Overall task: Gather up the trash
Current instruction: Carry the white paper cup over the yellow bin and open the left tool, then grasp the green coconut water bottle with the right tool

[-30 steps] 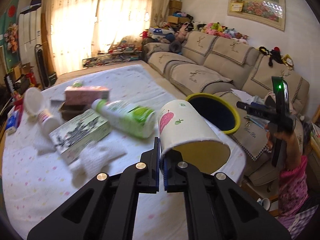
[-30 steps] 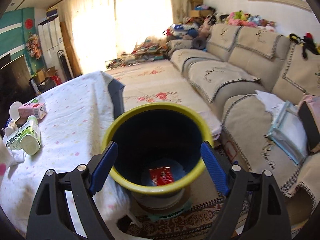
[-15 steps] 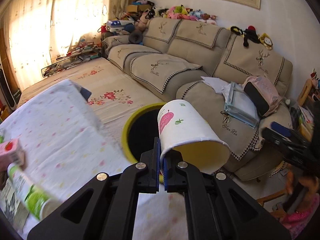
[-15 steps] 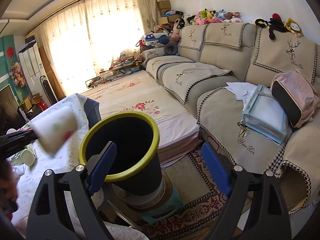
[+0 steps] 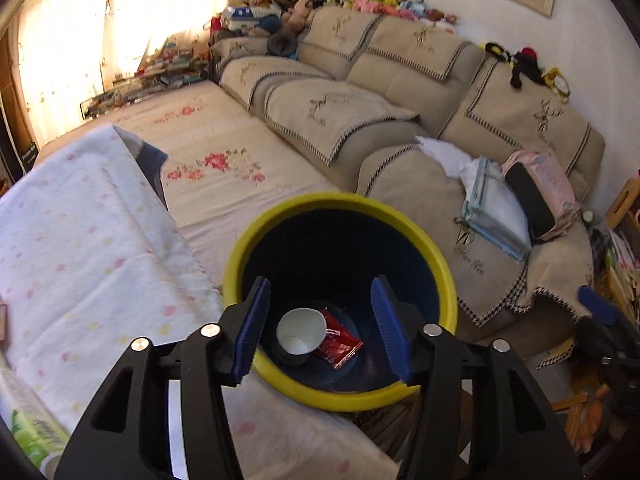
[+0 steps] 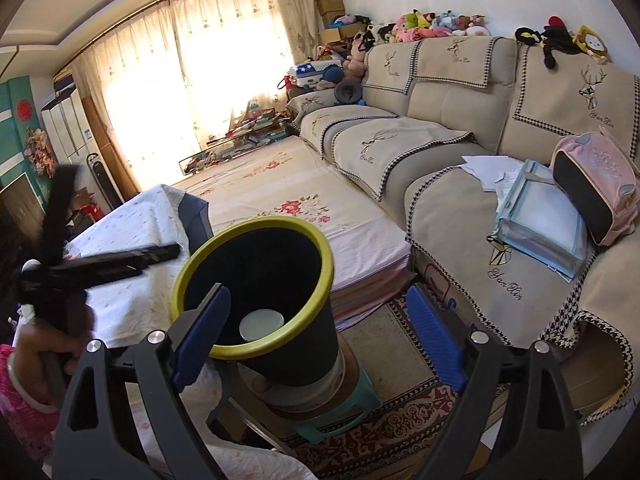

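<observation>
A dark bin with a yellow rim (image 5: 448, 272) stands on a small stool beside the table; it also shows in the right wrist view (image 6: 324, 252). Inside it lie a white paper cup (image 5: 300, 330) and a red wrapper (image 5: 340, 344). The cup's white bottom shows in the right wrist view (image 6: 262, 324). My left gripper (image 5: 320, 332) is open and empty, right above the bin's mouth. My right gripper (image 6: 316, 332) is open and empty, held off to the bin's side. The left gripper's body shows in the right wrist view (image 6: 104, 268).
The table with a white dotted cloth (image 5: 80, 240) lies left of the bin. A green and white bottle (image 5: 28, 432) lies at its near left. A beige sofa (image 5: 400, 120) with a pink bag (image 5: 540, 192) and papers stands behind. A patterned rug (image 6: 380, 432) covers the floor.
My left gripper swung from the table to over the bin, opened, and the paper cup it held dropped into the bin. My right gripper drew back from the bin.
</observation>
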### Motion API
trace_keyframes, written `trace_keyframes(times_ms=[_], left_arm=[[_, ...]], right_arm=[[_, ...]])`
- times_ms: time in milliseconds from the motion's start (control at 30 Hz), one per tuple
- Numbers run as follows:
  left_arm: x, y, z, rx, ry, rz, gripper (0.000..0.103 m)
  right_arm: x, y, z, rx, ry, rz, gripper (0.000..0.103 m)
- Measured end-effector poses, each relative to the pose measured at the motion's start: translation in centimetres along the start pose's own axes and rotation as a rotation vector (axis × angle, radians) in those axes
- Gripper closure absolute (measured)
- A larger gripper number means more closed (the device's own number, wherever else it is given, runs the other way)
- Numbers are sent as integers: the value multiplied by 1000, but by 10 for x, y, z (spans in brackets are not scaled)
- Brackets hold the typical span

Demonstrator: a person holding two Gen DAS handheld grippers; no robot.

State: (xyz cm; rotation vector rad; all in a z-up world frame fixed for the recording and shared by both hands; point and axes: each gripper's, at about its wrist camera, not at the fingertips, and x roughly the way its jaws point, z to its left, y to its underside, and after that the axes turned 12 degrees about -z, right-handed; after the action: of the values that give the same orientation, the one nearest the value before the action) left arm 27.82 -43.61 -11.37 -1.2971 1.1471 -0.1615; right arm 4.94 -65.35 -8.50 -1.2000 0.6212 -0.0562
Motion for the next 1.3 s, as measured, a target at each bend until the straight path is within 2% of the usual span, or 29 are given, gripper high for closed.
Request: trace_keyframes(times_ms=[67,200,267,367,533,633,733,833,933,1100,1300], left_arm=[[-36,-3,9,4,1,-73,35],[-129,-5,39,17,-78,-245,29],[-177,2,63,8,-145,-324,23],[-236,15,100,-27,-244,-393,21],[-305,48,170,-66,-445,-479,14],[-323,71,216,-98,-549,-492,14],[-329,90,260,-147,-605,-487,14],[-326,107,292,-213,-626,-468,14],[-326,117,303,-272,-598,-476,14],[-320,124,313,-308,-607,-476,14],[-325,124,310,-293,-613,-496,14]], right_arm=[[4,3,9,-10,-15,10,18],[17,10,36,-31,-81,47,18],[25,13,55,-53,-130,64,18],[34,18,90,-85,-217,91,18],[44,26,157,-164,-346,126,18],[48,32,199,-210,-442,140,18],[48,38,240,-281,-522,139,18],[46,43,273,-348,-592,126,17],[53,49,295,-427,-620,138,14],[76,55,326,-509,-616,175,14],[102,59,336,-492,-629,278,17]])
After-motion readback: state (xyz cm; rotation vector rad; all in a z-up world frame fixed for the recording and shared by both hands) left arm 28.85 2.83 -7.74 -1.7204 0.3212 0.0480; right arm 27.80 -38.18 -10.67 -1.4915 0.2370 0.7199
